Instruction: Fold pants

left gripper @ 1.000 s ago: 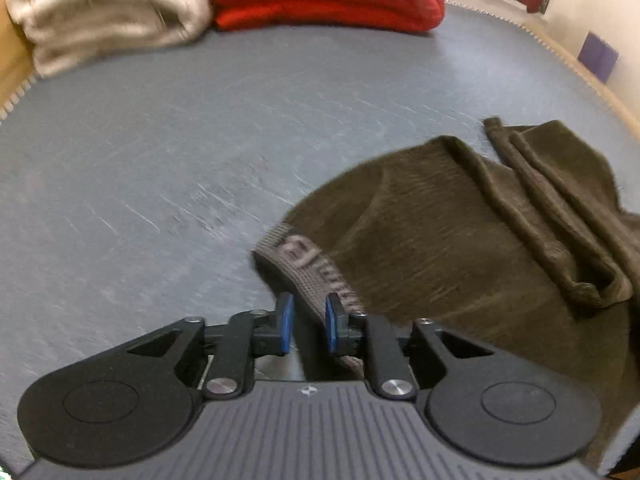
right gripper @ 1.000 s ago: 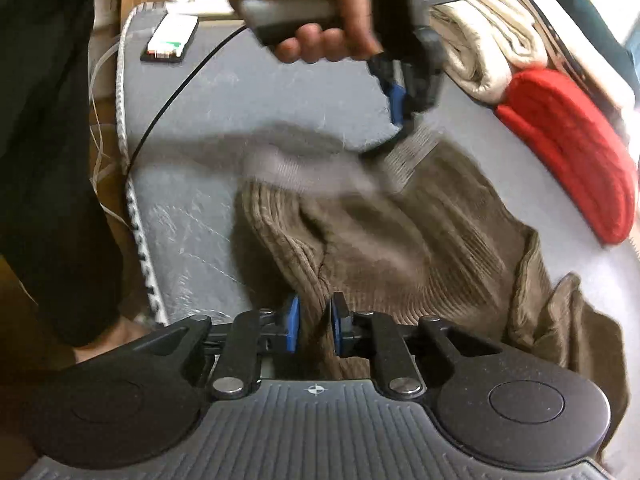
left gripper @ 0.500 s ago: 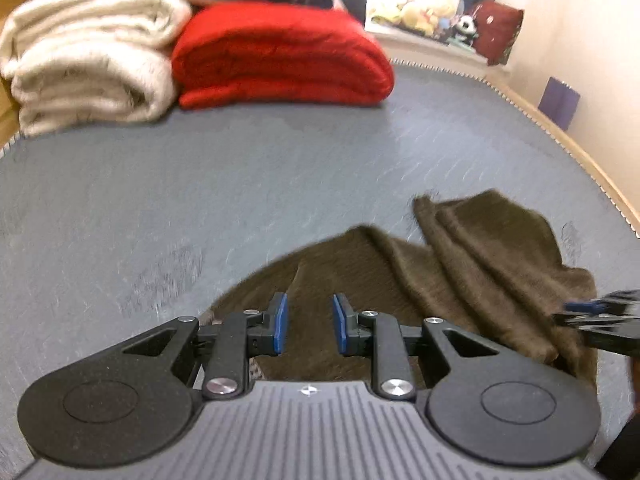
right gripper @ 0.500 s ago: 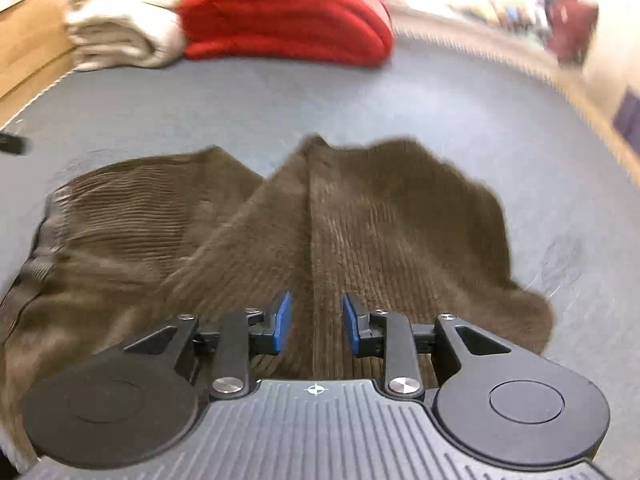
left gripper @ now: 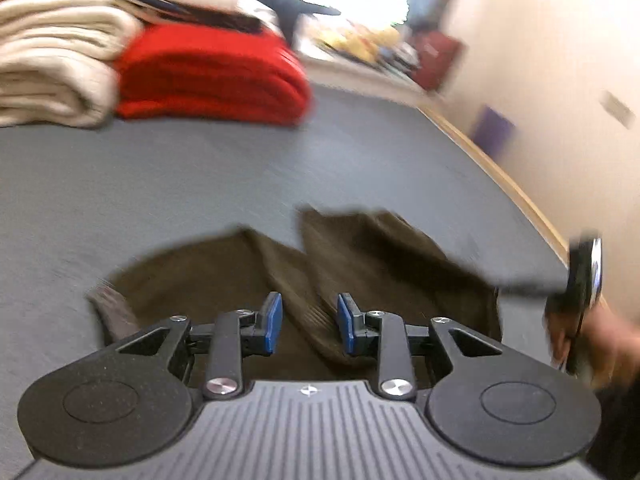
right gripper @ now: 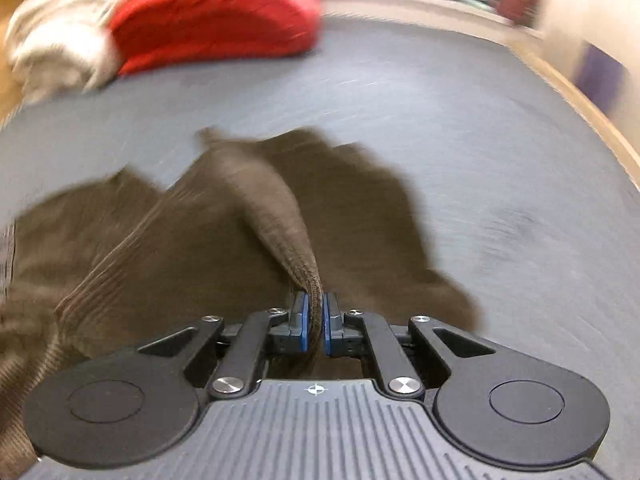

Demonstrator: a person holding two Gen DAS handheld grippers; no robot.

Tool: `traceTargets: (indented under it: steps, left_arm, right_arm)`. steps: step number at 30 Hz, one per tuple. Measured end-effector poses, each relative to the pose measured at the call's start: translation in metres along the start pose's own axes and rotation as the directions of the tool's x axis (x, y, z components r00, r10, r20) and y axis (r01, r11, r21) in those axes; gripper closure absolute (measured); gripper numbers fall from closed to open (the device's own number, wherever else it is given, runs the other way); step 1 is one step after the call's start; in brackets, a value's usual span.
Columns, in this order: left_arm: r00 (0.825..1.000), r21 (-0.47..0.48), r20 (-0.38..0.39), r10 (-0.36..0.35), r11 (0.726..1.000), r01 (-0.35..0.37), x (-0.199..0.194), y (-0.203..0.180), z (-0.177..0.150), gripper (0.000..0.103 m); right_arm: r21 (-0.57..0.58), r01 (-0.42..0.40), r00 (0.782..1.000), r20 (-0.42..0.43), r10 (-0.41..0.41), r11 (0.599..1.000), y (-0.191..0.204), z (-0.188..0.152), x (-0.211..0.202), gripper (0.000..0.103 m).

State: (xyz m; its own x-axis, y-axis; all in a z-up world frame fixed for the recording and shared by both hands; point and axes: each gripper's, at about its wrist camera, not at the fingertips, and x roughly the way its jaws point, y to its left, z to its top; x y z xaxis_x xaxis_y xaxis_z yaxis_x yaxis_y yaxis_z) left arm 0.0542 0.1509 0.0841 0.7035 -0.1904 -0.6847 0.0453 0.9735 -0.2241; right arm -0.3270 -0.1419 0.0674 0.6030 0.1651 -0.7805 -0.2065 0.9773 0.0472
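- Right gripper (right gripper: pixel 316 320) is clenched on a raised ridge of the brown pants (right gripper: pixel 256 208), pulling the cloth up off the grey mat (right gripper: pixel 460 120).
- Left gripper (left gripper: pixel 309 322) hovers over the pants with its jaws spread, nothing between them.
- Pants lie crumpled near the mat's front edge.
- Red folded blanket (left gripper: pixel 208 76) and cream one (left gripper: pixel 52 68) sit at the far-left corner.

The right hand-held gripper (right gripper: pixel 315 322) has its blue pads pinched tight on a ridge of the brown ribbed pants (right gripper: pixel 276 208), and that fold rises from the cloth into the jaws. The rest of the pants lies spread and rumpled on the grey bed (right gripper: pixel 460 120). At the far edge sit a folded red blanket (right gripper: pixel 212 20) and a cream one (right gripper: pixel 56 52) beside it, both blurred
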Motion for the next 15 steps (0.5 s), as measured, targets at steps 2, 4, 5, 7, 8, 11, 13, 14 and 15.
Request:
traceTargets:
  steps: [2,4,5,7,8,11,13,14,15]
  left_arm:
    - [0.998,0.059,-0.053,-0.036,0.998,0.039,0.012,-0.022,-0.017,0.069]
    - [0.99,0.098,-0.128,-0.056,0.993,0.069,0.031,-0.035,-0.037,0.069]
    - [0.984,0.104,-0.17,-0.058,0.992,0.076,0.042,-0.039,-0.046,0.069]
    - [0.962,0.09,-0.264,-0.07,0.991,0.097,0.064,-0.042,-0.061,0.069]
    - [0.948,0.078,-0.311,-0.074,0.992,0.103,0.077,-0.041,-0.069,0.069]
    - [0.911,0.105,-0.412,-0.004,0.993,0.052,0.111,-0.037,-0.09,0.069]
    - [0.892,0.125,-0.451,0.024,0.991,0.036,0.126,-0.036,-0.103,0.069]
    - [0.881,0.125,-0.472,0.03,0.992,0.033,0.135,-0.036,-0.106,0.069]
    - [0.871,0.121,-0.49,0.029,0.992,0.035,0.141,-0.036,-0.109,0.069]
  right_arm:
    - [0.075,0.04,0.999,0.011,-0.041,0.996,-0.053,-0.01,-0.024,0.097]
    - [0.162,0.09,0.996,-0.038,-0.085,0.983,-0.106,-0.031,-0.036,0.097]
    - [0.188,0.123,0.99,-0.087,-0.108,0.974,-0.126,-0.045,-0.034,0.097]
    - [0.264,0.175,0.963,-0.248,-0.109,0.949,-0.171,-0.079,-0.023,0.097]
    - [0.327,0.183,0.944,-0.323,-0.072,0.927,-0.188,-0.093,-0.016,0.097]
    - [0.456,0.179,0.926,-0.379,0.008,0.872,-0.222,-0.112,-0.006,0.095]
    - [0.435,0.176,0.936,-0.351,-0.013,0.883,-0.228,-0.103,-0.007,0.093]
    - [0.42,0.175,0.946,-0.323,-0.034,0.891,-0.23,-0.096,-0.009,0.086]
    - [0.414,0.17,0.956,-0.288,-0.048,0.894,-0.233,-0.089,-0.012,0.083]
